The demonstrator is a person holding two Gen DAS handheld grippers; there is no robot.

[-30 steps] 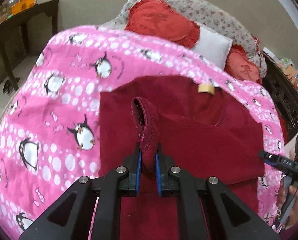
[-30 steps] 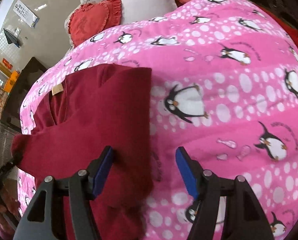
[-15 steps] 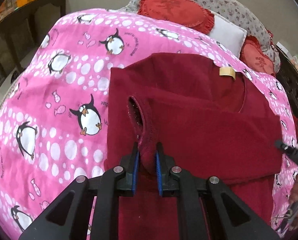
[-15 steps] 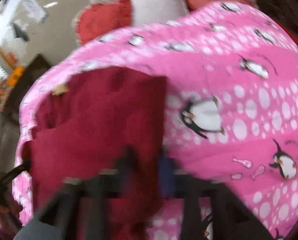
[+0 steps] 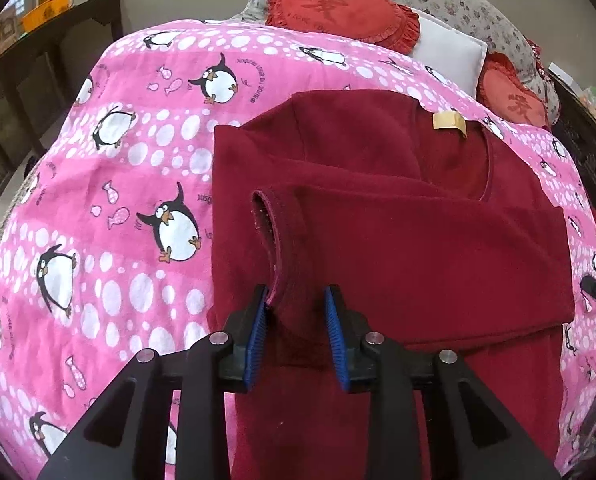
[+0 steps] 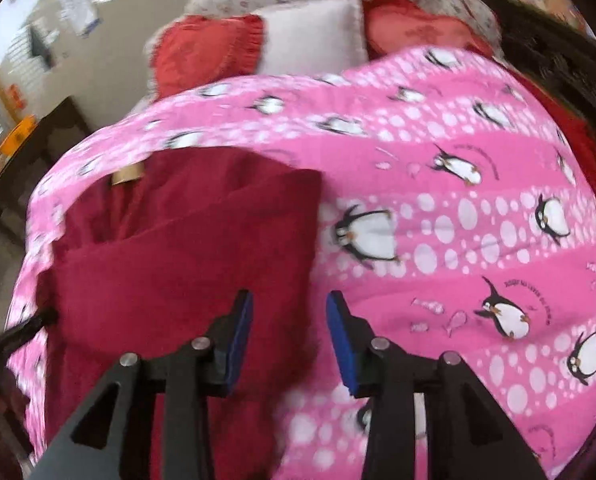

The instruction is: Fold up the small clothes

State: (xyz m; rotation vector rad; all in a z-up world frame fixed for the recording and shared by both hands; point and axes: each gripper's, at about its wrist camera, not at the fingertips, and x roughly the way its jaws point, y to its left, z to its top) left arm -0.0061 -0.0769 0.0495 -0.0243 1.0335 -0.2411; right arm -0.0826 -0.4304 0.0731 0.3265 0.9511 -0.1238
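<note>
— Maroon top [image 5: 398, 240] lay on the pink penguin blanket [image 5: 110, 184], nearer its R edge, sleeves crossed over the chest. L gripper [image 5: 294, 316]?
— Fingers apart w/ the cuff [image 5: 282, 240] loose between them. R gripper [image 6: 288, 330] also apart, over the top's R edge.
— Best to flatten that cuff before folding the hem up.

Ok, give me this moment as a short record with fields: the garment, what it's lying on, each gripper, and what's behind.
garment: dark red top, sleeve folded across its body, tan neck label showing
surface: pink penguin blanket
left gripper: jaws parted, the sleeve cuff lying between the blue pads, not clamped
right gripper: jaws open over the top's edge, holding nothing
background: red heart cushions, white pillow
image quality: right wrist view is motion-blurred
</note>
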